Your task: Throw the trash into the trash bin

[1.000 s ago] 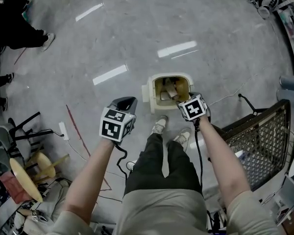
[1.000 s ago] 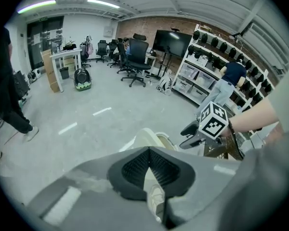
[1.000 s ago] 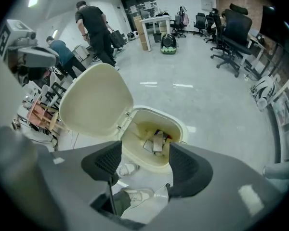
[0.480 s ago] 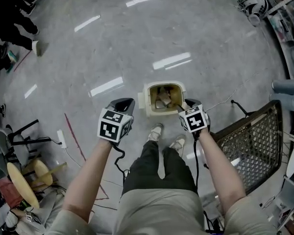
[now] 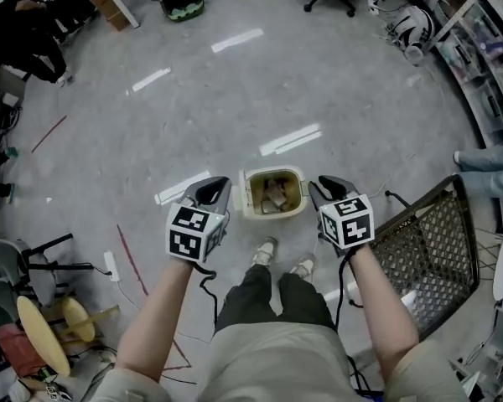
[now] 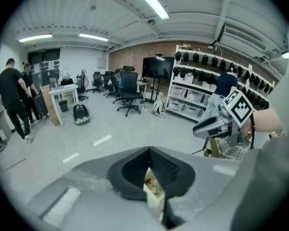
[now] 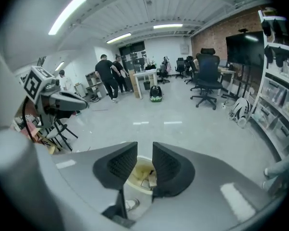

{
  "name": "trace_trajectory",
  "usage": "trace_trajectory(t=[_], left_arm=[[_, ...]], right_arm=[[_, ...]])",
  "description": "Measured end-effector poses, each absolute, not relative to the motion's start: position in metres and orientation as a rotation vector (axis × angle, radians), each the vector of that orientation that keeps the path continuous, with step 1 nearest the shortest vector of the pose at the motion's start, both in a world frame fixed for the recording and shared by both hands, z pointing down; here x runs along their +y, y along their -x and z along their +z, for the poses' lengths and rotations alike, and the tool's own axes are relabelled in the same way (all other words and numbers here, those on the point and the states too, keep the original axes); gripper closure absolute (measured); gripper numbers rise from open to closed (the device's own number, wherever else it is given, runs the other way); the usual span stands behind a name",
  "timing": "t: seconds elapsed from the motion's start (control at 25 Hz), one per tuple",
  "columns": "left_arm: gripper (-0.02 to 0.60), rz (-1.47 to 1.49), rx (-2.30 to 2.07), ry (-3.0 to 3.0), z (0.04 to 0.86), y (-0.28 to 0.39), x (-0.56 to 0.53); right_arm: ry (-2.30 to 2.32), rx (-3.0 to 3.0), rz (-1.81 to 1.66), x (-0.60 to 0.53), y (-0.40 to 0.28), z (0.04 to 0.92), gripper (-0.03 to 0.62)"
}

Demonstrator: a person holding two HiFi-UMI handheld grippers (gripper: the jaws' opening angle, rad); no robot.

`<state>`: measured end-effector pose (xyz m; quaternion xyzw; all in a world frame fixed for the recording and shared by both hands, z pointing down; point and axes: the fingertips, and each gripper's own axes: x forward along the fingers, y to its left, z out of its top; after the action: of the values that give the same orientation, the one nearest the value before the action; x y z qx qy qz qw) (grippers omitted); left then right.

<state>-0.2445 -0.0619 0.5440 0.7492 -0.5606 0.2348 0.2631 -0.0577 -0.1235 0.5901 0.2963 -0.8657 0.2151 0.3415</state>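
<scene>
Lab-workshop: brick wall, storage shelves, office chairs, wall screen, concrete floor

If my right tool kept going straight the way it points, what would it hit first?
Likely the open trash bin on the floor: it shows straight through the right tool's empty jaws, which have just been closing. Nothing seems to stand between.

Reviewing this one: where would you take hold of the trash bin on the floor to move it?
Pinch the trash bin by its thin rim, coming straight down from above: it stands upright and open-topped, so one jaw likely fits inside.
</scene>
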Motion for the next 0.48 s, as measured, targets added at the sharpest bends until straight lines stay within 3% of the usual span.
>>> trace_trajectory(t=[0.48], left_arm=[[0.580,0.619,-1.631,-2.333,0.386,0.191,-0.080]], right_arm=[[-0.981,-2.510,0.402,-0.124,0.004,0.394,0.531]])
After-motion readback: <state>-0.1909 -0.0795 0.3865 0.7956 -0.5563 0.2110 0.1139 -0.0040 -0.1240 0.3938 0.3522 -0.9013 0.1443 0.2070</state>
